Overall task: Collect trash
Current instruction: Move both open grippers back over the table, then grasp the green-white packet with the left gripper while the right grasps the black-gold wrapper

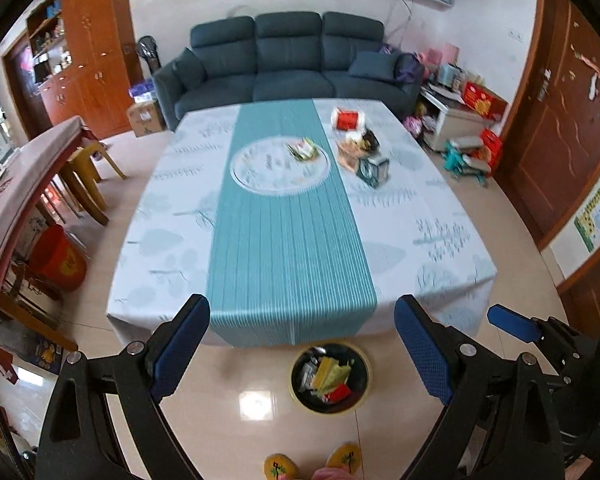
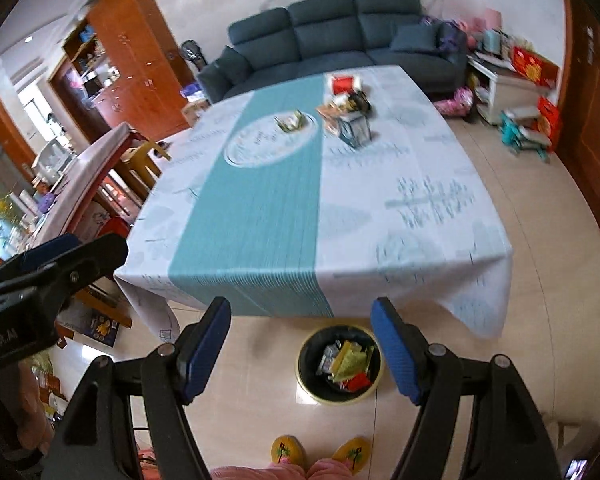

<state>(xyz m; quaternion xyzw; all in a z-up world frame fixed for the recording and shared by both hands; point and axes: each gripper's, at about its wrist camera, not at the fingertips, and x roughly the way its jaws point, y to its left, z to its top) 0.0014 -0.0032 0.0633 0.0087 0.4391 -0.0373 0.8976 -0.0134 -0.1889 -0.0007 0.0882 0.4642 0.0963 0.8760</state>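
A round black bin with a yellow rim [image 1: 330, 378] [image 2: 339, 364] stands on the floor by the table's near edge, holding several wrappers. More trash lies at the table's far side: a green-yellow wrapper [image 1: 302, 148] [image 2: 290, 120] on the round print, a red and white packet [image 1: 348, 119] [image 2: 343, 82], an orange wrapper pile [image 1: 356, 148] [image 2: 342, 106] and a teal carton [image 1: 374, 170] [image 2: 355, 128]. My left gripper [image 1: 300, 354] hangs open and empty high above the floor. My right gripper [image 2: 300, 350] is likewise open and empty, the bin showing between its fingers.
The table [image 1: 284, 236] wears a white cloth with a teal runner. A dark sofa [image 1: 288, 60] stands behind it. A wooden table and yellow stools [image 1: 88, 168] lie left, a red bucket [image 1: 60, 258] beside them. Boxes and toys [image 1: 468, 152] clutter the right. Yellow slippers [image 1: 312, 464] are below.
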